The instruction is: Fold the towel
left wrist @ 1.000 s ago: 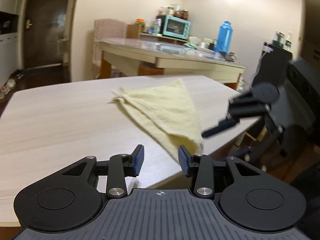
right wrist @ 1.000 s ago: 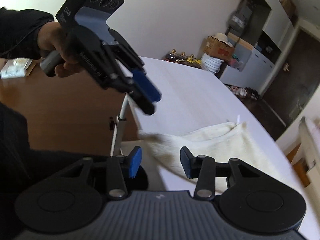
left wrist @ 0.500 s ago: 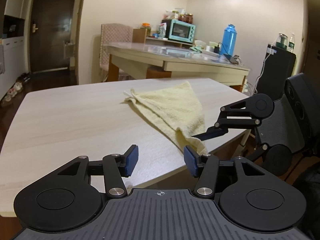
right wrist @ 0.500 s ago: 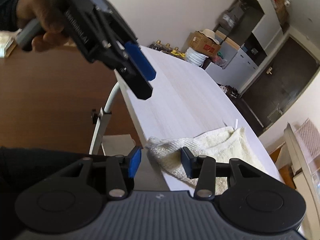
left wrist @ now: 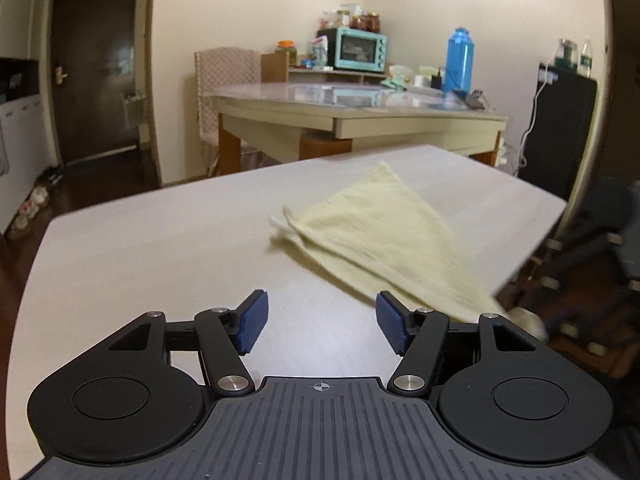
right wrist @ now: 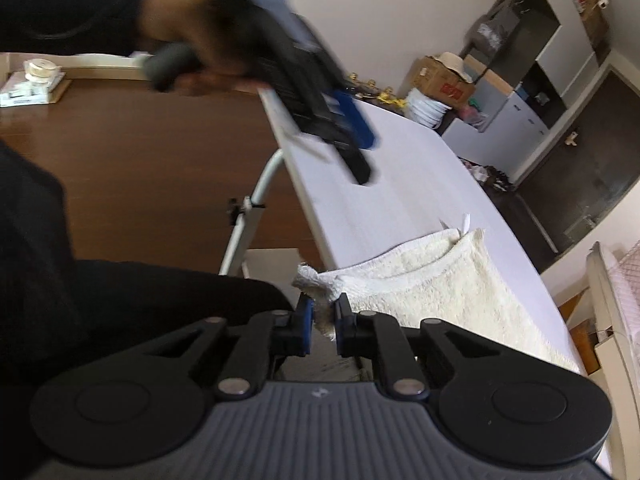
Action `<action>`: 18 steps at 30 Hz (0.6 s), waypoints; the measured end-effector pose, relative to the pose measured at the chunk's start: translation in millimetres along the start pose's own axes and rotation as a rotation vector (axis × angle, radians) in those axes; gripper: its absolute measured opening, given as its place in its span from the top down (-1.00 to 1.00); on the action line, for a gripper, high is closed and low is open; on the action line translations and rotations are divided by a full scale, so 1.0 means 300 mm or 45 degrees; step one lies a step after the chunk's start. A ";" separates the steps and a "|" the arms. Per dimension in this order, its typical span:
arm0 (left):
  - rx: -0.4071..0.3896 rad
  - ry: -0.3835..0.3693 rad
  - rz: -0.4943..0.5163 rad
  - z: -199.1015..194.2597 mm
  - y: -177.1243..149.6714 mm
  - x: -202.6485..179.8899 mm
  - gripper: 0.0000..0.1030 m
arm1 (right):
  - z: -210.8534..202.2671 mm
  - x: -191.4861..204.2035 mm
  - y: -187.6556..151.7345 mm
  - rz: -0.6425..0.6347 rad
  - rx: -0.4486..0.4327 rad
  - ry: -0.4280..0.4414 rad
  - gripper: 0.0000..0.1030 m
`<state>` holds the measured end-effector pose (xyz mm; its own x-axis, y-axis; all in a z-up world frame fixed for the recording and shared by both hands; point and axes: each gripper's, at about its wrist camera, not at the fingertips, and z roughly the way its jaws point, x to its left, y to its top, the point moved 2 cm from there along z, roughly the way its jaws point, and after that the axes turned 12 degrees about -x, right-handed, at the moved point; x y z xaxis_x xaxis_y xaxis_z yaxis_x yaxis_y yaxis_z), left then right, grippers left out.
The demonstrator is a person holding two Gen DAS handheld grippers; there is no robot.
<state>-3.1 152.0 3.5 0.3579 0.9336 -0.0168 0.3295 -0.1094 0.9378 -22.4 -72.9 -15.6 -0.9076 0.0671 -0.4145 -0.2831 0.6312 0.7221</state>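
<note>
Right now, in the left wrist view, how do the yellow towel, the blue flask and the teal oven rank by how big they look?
1. towel, clearly largest, though it is also nearest.
2. and 3. teal oven and blue flask look about alike; both stand far back, so I won't rank them.

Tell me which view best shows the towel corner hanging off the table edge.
The right wrist view. There the towel corner sits close and sharp, pinched between the right gripper, whose jaws have just closed on it. The left wrist view shows the towel whole as a folded triangle, but that corner is blurred at the table edge.
</note>
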 end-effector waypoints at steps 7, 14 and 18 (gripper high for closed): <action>0.030 -0.085 0.109 0.190 0.098 0.056 -0.26 | -0.089 0.013 -0.020 0.052 -0.043 0.084 0.76; 0.148 -0.171 0.219 0.316 0.096 0.099 -0.27 | -0.144 -0.031 -0.012 0.138 -0.105 0.159 0.76; 0.208 -0.229 0.280 0.333 0.070 0.110 -0.27 | -0.201 -0.105 0.002 0.316 -0.204 0.232 0.78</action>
<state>103.0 146.3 -12.1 0.5799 0.8079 0.1052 0.3580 -0.3687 0.8578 -12.6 -121.3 31.4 -0.9912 0.0555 -0.1200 -0.0786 0.4825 0.8724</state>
